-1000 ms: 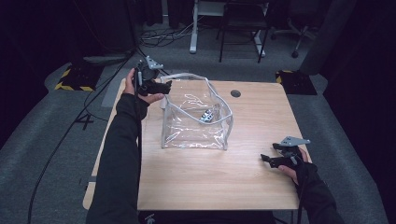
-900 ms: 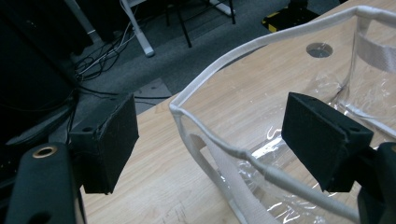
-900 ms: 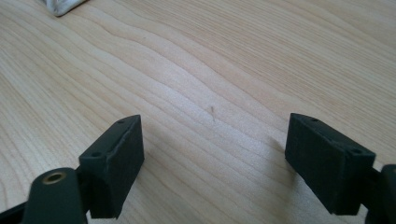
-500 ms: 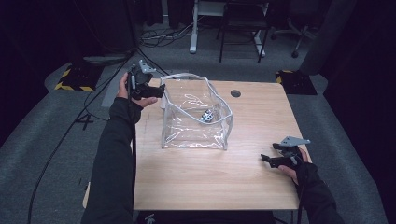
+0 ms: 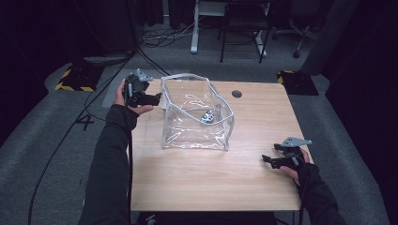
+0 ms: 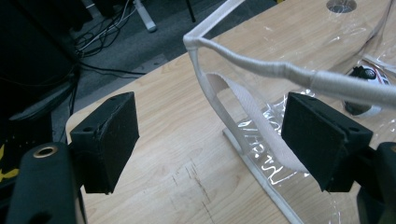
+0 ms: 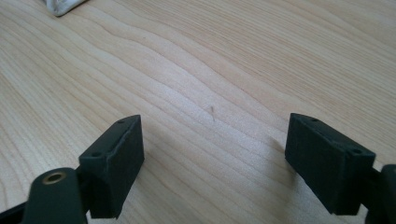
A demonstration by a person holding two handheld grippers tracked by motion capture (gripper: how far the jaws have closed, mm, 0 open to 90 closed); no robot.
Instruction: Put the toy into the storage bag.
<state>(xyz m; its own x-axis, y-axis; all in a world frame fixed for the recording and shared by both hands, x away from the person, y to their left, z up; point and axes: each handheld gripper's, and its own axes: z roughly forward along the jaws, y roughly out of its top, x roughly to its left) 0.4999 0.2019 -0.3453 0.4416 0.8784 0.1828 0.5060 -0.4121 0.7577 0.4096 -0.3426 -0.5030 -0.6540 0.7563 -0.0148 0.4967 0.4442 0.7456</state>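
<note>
A clear plastic bag (image 5: 195,117) with white trim stands open on the wooden table (image 5: 211,178). A small black and white object (image 5: 208,115) lies inside it, also seen as the object (image 6: 366,79) through the plastic. My left gripper (image 5: 157,97) is open at the bag's left rear corner; the white rim and strap (image 6: 243,107) lie between its jaws untouched. My right gripper (image 5: 266,159) rests open low over bare wood at the table's front right, with nothing between its fingers (image 7: 116,163).
A round cable hole (image 5: 237,93) sits in the table behind the bag. Desk legs, a chair and floor cables stand beyond the far edge. A bag corner (image 7: 63,5) shows at the top left of the right gripper view.
My left hand has come down and in toward the bag's left rear corner. The right hand and the bag have not moved.
</note>
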